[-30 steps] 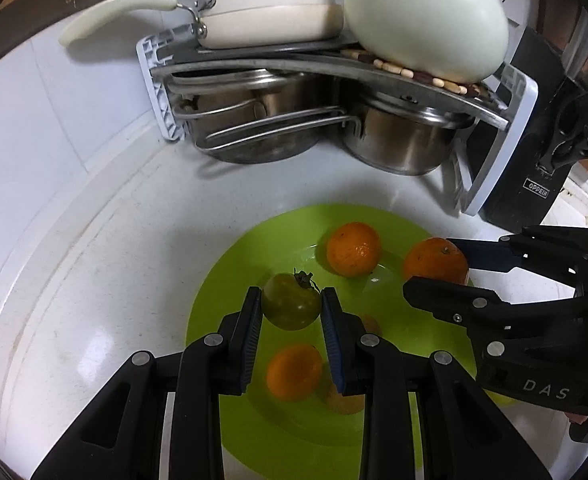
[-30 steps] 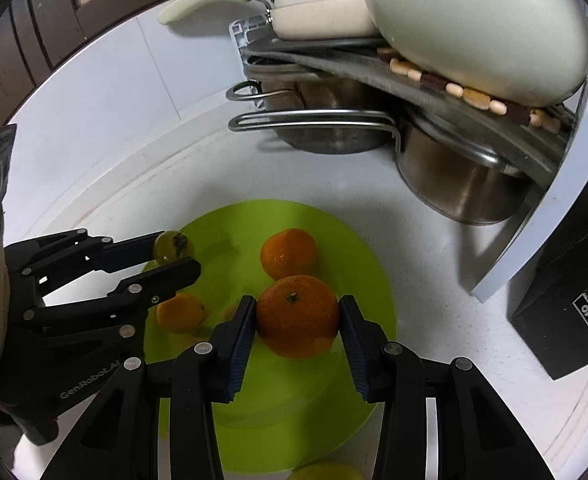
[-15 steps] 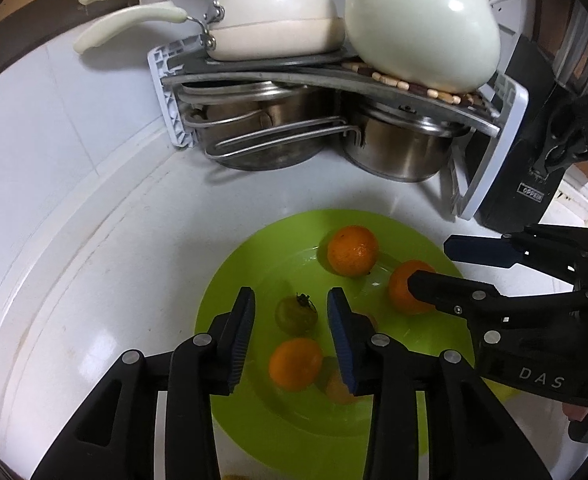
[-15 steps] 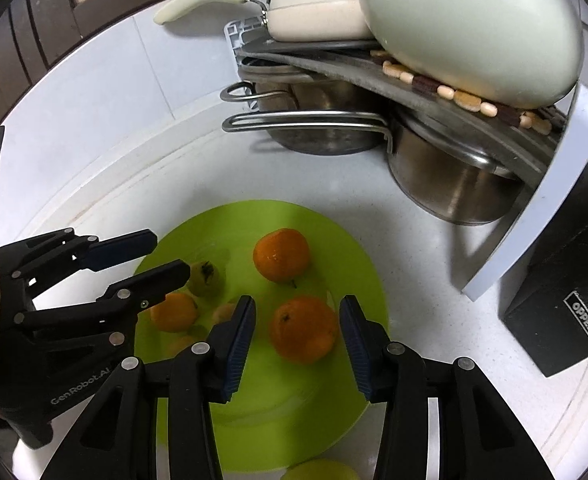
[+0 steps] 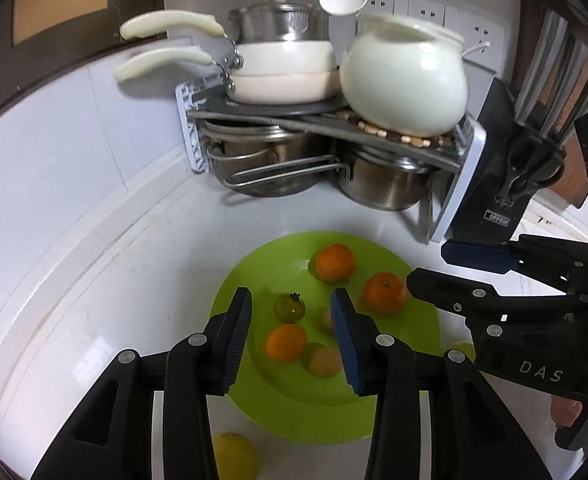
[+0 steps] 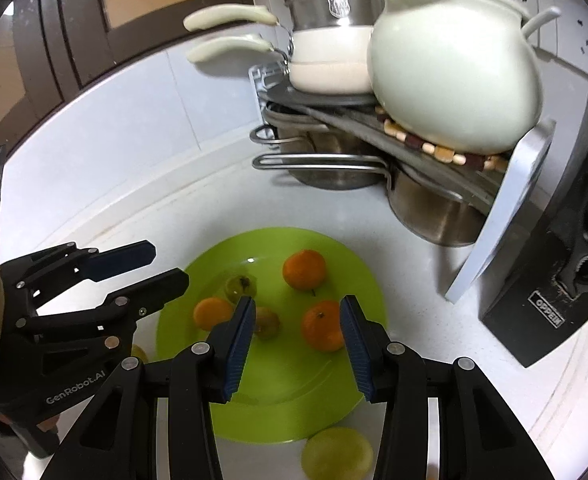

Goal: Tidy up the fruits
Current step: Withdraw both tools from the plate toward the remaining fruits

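Observation:
A lime-green plate (image 5: 253,276) (image 6: 358,280) lies on the white counter. On it lie three oranges (image 5: 334,263) (image 5: 385,293) (image 5: 286,343), a small green tomato (image 5: 289,307) (image 6: 239,286) and two small tan fruits (image 5: 324,362) (image 6: 267,322). My left gripper (image 5: 291,338) is open and empty above the plate's near half. My right gripper (image 6: 297,346) is open and empty above the plate, an orange (image 6: 322,325) just ahead between its fingers. A yellow-green fruit (image 6: 337,454) (image 5: 235,456) lies on the counter in front of the plate.
A corner rack (image 5: 454,184) stands behind the plate with steel pots (image 5: 382,184) below and white pans (image 5: 281,72) and a white kettle (image 5: 404,80) on top. A black knife block (image 5: 506,160) (image 6: 550,304) stands at the right.
Both grippers opened, let the green tomato and an orange down onto the plate, and pulled back and up from it.

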The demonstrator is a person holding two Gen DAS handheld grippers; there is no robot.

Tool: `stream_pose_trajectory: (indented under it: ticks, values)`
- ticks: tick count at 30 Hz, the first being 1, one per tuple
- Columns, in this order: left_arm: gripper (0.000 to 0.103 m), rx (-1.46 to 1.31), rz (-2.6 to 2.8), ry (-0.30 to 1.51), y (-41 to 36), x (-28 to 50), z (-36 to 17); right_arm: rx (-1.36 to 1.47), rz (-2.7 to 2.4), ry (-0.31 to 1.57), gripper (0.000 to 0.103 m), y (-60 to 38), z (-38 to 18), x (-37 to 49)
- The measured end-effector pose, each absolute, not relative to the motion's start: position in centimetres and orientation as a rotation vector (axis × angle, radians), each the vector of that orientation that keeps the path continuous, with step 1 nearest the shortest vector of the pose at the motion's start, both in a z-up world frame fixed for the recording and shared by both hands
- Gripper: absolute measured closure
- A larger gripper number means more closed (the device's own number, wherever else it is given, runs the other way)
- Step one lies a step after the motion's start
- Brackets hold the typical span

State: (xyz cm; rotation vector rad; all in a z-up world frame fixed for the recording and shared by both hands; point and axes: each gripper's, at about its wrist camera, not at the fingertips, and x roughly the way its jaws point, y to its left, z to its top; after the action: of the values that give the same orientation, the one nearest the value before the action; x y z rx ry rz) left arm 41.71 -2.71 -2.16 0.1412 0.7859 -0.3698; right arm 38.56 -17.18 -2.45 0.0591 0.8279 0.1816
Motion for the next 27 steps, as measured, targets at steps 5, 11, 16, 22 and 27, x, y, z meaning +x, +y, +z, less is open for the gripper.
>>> stream_pose_trajectory:
  ticks: [5, 11, 16, 22, 27]
  values:
    - [0.055, 0.124, -0.36, 0.752, -1.9, 39.7, -0.9, 0.066, 0.182, 0.8, 0.058, -17.0, -1.3, 37.1]
    - [0.047, 0.115, -0.319, 0.696, -0.5, 37.1, 0.9, 0.054, 0.139, 0.744, 0.05, -16.6, 0.1, 34.7]
    - [0.037, 0.116, -0.272, 0.632, 0.9, 34.3, 2.5, 0.024, 0.092, 0.68, 0.043, -15.7, 1.4, 32.1]
    - [0.024, 0.112, -0.178, 0.558, 2.6, 31.3, 3.7, -0.005, 0.016, 0.586, 0.038, -15.1, 2.9, 29.1]
    - [0.018, 0.099, -0.11, 0.53, 3.6, 29.0, 3.4, -0.028, -0.06, 0.513, 0.028, -14.8, 3.5, 26.6]
